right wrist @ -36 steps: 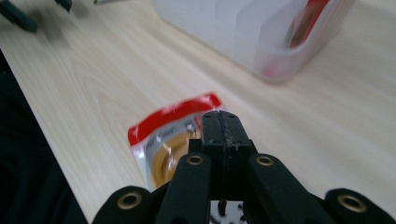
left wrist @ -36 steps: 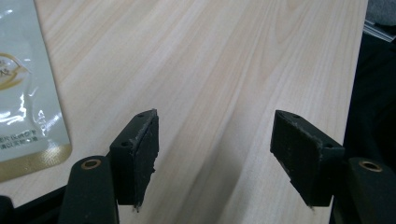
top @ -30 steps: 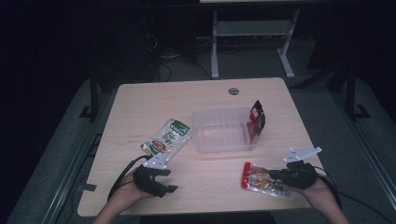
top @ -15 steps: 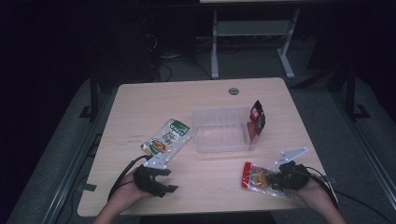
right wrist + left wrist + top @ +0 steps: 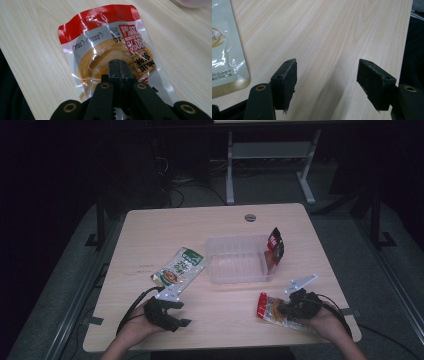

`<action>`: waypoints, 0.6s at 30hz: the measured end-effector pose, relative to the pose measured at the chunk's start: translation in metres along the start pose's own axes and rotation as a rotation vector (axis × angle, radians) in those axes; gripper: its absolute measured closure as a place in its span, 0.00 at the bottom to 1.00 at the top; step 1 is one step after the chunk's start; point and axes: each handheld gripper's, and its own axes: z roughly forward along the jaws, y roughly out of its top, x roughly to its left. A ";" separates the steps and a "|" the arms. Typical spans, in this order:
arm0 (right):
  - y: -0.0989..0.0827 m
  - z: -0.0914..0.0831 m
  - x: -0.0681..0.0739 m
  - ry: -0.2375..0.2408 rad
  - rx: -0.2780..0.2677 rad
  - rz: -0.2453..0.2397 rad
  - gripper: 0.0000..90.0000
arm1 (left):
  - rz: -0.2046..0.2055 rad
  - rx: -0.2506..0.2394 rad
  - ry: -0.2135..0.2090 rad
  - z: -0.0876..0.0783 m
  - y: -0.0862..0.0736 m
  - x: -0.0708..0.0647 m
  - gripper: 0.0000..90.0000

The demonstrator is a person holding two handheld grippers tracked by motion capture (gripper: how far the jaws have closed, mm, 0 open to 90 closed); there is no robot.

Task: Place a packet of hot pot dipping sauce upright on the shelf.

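Note:
A clear-fronted snack packet with a red top band (image 5: 269,308) (image 5: 100,47) lies flat near the table's front right. My right gripper (image 5: 286,310) (image 5: 120,63) is shut, jaws pressed together, its tip over the packet's middle; whether it touches the film I cannot tell. Near the front left, my left gripper (image 5: 179,314) (image 5: 327,75) stands open over bare wood with nothing between its jaws. A white and green pouch (image 5: 179,267) (image 5: 224,50) lies just beyond it. A clear plastic tray (image 5: 235,281) sits mid-table, with a dark red packet (image 5: 275,247) leaning at its right end.
The wooden table (image 5: 200,227) has a round cable hole (image 5: 250,217) near its far edge. Its front edge lies close behind both hands. A white desk frame (image 5: 270,155) stands on the dark floor beyond the table.
My right gripper has moved left and slightly down, from beside the red-topped packet to over its middle. The left gripper and the packets have stayed put.

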 end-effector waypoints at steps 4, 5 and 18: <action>0.007 0.006 0.002 0.011 0.003 -0.015 1.00 | 0.009 0.008 -0.001 0.001 0.001 0.000 0.36; 0.009 0.007 0.003 0.013 0.002 -0.025 1.00 | 0.008 0.008 -0.001 0.001 0.001 0.000 0.36; 0.045 0.034 0.022 0.069 -0.003 -0.124 1.00 | 0.015 0.013 -0.004 0.002 0.001 -0.001 0.36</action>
